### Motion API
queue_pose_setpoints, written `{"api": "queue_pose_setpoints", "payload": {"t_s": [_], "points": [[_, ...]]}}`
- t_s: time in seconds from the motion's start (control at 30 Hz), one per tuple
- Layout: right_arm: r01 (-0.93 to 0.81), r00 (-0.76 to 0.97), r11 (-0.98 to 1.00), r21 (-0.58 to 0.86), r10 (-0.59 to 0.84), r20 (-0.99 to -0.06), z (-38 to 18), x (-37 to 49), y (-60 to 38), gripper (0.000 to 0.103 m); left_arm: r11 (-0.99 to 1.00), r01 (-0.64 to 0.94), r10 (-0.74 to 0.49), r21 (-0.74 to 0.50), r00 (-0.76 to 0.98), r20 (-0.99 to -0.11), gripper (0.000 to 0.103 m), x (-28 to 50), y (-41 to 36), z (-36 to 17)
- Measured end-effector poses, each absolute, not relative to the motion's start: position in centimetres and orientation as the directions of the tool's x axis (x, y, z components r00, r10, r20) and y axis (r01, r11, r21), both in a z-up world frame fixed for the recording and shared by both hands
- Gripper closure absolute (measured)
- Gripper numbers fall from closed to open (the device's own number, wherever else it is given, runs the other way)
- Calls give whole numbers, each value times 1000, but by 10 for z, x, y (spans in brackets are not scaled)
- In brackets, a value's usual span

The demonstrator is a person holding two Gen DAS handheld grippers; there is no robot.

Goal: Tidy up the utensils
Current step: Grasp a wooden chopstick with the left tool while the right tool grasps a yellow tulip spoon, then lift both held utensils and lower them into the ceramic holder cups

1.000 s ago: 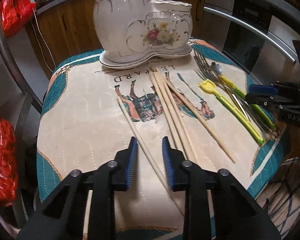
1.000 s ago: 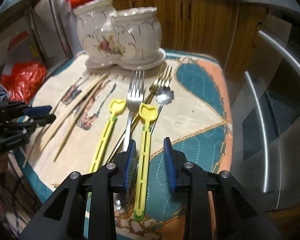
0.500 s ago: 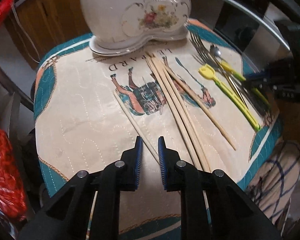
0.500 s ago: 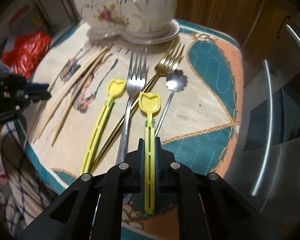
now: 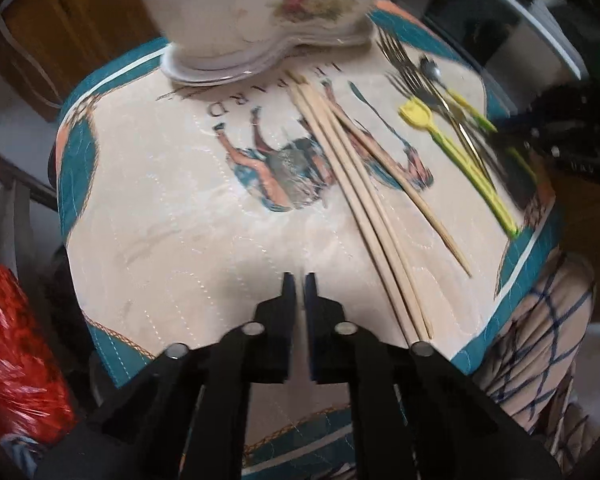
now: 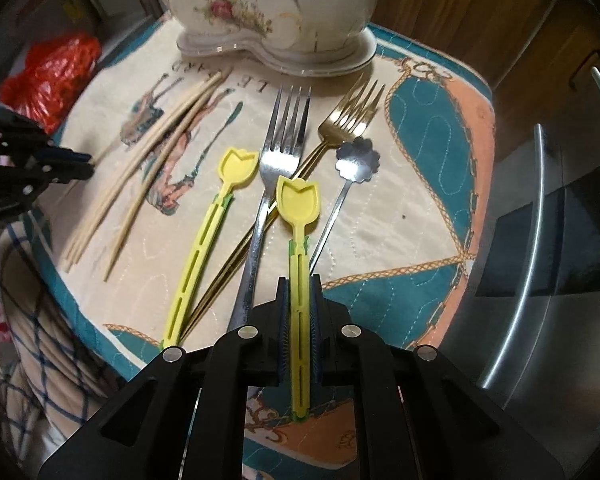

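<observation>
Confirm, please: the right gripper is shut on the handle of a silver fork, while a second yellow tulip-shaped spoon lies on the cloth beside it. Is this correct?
Not quite. The right gripper is shut on the handle of a yellow tulip-shaped spoon, not a silver fork; the silver fork lies free on the cloth. The second yellow spoon does lie beside it. The right wrist view shows this.

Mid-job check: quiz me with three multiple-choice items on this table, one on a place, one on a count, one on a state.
1. In the right wrist view, the chopsticks lie: A) left of the silver fork B) right of it C) across its tines.
2. How many yellow tulip spoons show? A) one B) two C) four.
3. The right gripper is: A) open B) shut on a yellow spoon C) shut on a fork.
A: the sticks lie leftward on the cloth. B: one lies flat, one is gripped. B: the pads clamp its slotted handle.
</observation>
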State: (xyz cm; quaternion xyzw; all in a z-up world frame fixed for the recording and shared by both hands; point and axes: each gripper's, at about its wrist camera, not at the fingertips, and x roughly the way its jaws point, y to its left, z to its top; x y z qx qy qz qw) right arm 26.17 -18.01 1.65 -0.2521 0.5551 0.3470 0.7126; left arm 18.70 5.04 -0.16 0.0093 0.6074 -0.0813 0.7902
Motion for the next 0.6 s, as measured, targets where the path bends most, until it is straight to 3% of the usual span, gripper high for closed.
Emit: {"api": "queue_pose_setpoints", "payload": {"t_s": [0.3,0.6], "points": [[-762,238,639,104,427,-872,67,265,-191,92,979,97,-206,-182,444,-872,99,167,66,27],[-757,380,630,174,641,-666,117,277,-183,92,961,177,-270,-212,768,-581,99,153,78,122]]}}
